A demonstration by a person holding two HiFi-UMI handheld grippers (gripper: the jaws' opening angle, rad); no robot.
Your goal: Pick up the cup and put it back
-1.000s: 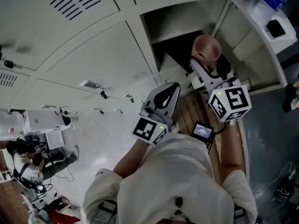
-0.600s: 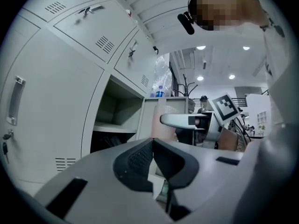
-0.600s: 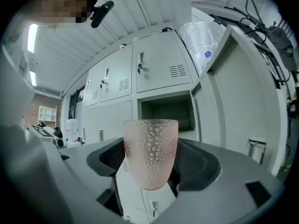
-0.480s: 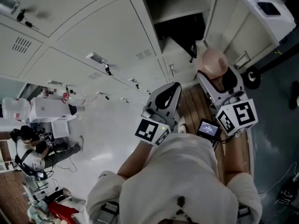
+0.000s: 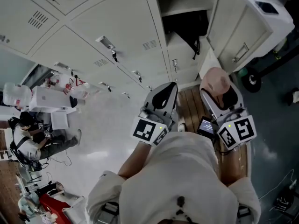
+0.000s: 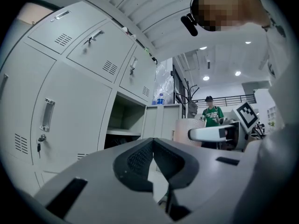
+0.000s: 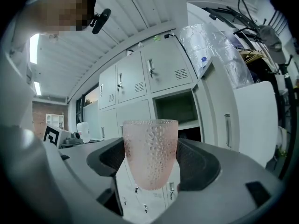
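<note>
Left gripper (image 6: 153, 146) has jaws together; right gripper (image 7: 150, 164) has jaws clamped on the cup (image 7: 150, 143).

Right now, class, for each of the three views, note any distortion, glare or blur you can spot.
Head view: lockers splay outward, and the floor shows a soft sheen. Left gripper view: fisheye bowing, black corners, ceiling lights blown out. Right gripper view: same fisheye vignette, yet the cup is crisp.

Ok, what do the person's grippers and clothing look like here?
The left gripper and right gripper are light grey shells with black textured jaw pads. Each carries a white cube with black square markers; a small lit screen sits beside the right one. The person wears a white top.
</note>
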